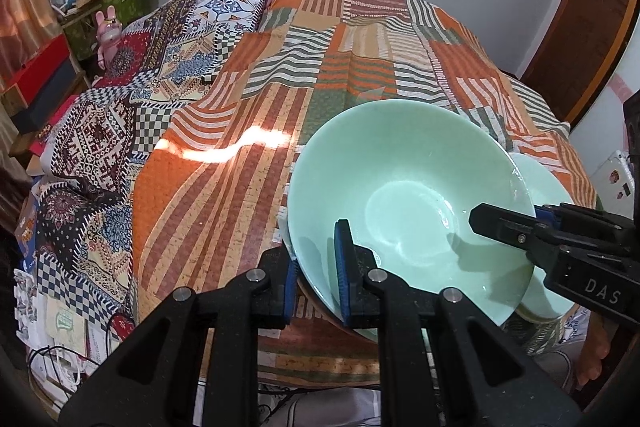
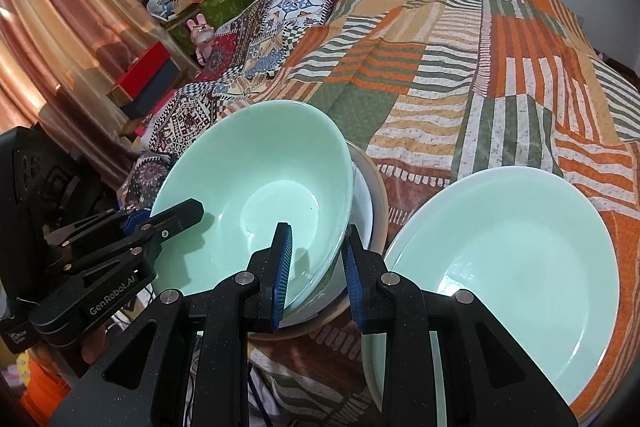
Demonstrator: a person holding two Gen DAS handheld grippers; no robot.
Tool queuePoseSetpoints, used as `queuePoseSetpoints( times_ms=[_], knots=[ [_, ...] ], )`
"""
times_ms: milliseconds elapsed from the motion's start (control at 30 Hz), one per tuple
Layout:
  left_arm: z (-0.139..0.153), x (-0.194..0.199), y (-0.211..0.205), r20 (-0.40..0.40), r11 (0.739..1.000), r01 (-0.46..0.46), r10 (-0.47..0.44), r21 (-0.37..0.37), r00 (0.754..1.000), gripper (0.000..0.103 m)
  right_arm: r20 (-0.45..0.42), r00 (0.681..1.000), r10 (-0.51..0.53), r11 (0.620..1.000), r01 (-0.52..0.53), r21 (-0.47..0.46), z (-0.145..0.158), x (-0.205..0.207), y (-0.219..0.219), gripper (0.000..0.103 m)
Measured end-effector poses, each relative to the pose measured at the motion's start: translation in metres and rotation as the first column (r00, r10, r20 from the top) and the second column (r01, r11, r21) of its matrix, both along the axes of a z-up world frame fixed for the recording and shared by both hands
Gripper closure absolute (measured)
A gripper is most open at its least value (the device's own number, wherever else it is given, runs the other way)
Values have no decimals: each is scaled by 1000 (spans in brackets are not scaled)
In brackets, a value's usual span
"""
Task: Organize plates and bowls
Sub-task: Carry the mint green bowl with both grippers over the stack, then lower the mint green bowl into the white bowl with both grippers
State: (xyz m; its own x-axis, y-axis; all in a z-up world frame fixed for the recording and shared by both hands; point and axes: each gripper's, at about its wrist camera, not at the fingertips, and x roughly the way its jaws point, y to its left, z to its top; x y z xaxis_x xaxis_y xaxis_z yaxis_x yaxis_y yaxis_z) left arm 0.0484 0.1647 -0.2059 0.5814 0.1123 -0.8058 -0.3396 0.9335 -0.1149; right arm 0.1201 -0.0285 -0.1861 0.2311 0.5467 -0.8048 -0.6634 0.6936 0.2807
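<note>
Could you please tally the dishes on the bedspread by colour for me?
Green: 2, the green bowl and the green plate
Pale with a tan rim: 1, the tan-rimmed dish under the bowl
Total: 3 plainly seen; the stacks may hide more.

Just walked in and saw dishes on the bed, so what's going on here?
A person with a gripper in each hand is stacking dishes on the patchwork bedspread. Both the left gripper and the right gripper are clamped on opposite rims of a green bowl, which sits tilted in a stack of other bowls. Green plates lie beside it.
</note>
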Motion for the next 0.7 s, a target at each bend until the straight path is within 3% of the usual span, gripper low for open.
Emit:
queuePoseSetpoints(
  times_ms=[233, 700],
  knots=[
    [-7, 2, -2, -21, 999, -7, 8, 42, 1000, 88, 11, 1000, 12, 1000, -12, -26, -7, -2, 5, 78],
    [-19, 6, 2, -46, 999, -7, 8, 34, 999, 87, 37, 999, 26, 998, -24, -50, -7, -4, 7, 77]
  ],
)
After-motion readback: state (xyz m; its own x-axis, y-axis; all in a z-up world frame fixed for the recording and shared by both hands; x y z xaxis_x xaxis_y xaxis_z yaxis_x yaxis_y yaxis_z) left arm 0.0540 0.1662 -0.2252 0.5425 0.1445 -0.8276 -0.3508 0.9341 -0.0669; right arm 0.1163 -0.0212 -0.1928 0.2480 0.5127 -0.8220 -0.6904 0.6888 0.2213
